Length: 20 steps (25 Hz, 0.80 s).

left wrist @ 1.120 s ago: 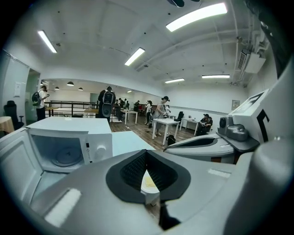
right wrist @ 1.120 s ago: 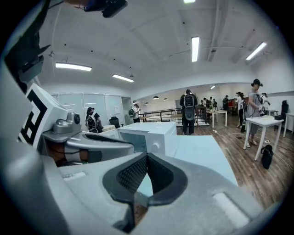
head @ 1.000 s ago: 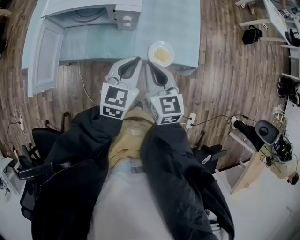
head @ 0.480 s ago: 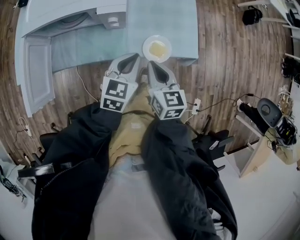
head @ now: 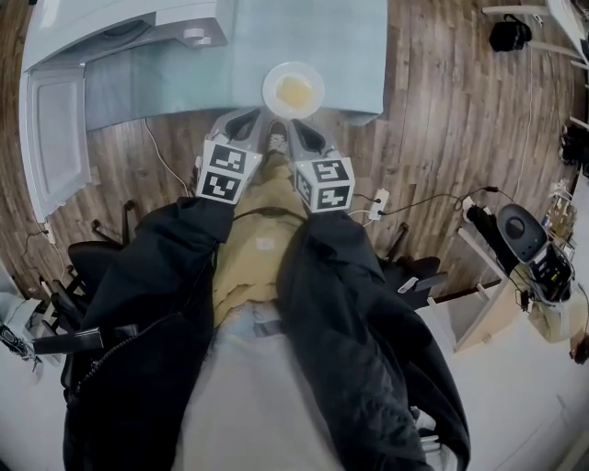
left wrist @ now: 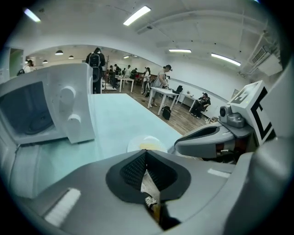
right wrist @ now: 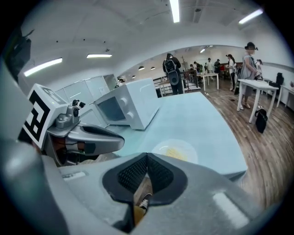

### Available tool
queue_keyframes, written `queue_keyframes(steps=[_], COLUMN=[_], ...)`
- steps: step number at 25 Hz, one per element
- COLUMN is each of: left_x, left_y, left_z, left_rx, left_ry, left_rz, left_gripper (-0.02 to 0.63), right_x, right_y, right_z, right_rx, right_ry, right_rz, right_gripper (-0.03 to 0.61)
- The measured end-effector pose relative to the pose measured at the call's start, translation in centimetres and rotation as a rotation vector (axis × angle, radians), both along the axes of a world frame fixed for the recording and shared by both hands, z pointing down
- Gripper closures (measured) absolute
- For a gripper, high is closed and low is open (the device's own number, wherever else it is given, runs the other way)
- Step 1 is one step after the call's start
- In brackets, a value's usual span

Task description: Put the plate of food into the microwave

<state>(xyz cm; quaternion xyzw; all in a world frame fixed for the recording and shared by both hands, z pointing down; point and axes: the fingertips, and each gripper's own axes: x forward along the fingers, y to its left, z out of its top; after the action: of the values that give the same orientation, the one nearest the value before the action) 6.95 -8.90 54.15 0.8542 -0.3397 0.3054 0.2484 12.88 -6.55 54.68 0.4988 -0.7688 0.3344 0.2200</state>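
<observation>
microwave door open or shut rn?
Open. In the head view the microwave has its door swung out from the front, reaching past the edge of the table.

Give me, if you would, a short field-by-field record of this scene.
plate of food: on the table, near its front edge, nothing touching it
microwave: on the table's left end, door swung open
left gripper: fingers together, empty, short of the plate
right gripper: fingers together, empty, short of the plate
task: plate not yet picked up
</observation>
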Motion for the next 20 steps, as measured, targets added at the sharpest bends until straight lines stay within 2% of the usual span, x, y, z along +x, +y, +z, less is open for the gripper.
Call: queue_keyframes(steps=[5, 12, 20], left_x=[0.9, 2.5, 3.2], left_y=[1.6, 2.5, 3.1], left_z=[3.6, 7.3, 10.3], left_rx=[-0.103, -0.253, -0.437], left_ry=[-0.017, 0.027, 0.177], left_rz=[-0.005, -0.031, -0.189], left_gripper=[0.616, 0.615, 0.615], right_x=[0.3, 1.6, 3.9], right_y=[0.7, 1.3, 1.3], right_z=[3.1, 5.0, 5.3], right_rx=[-0.059, -0.113, -0.124], right_ry=[-0.009, 0.010, 0.017], right_rz=[-0.029, -0.058, -0.069], right_gripper=[0.577, 0.577, 0.577])
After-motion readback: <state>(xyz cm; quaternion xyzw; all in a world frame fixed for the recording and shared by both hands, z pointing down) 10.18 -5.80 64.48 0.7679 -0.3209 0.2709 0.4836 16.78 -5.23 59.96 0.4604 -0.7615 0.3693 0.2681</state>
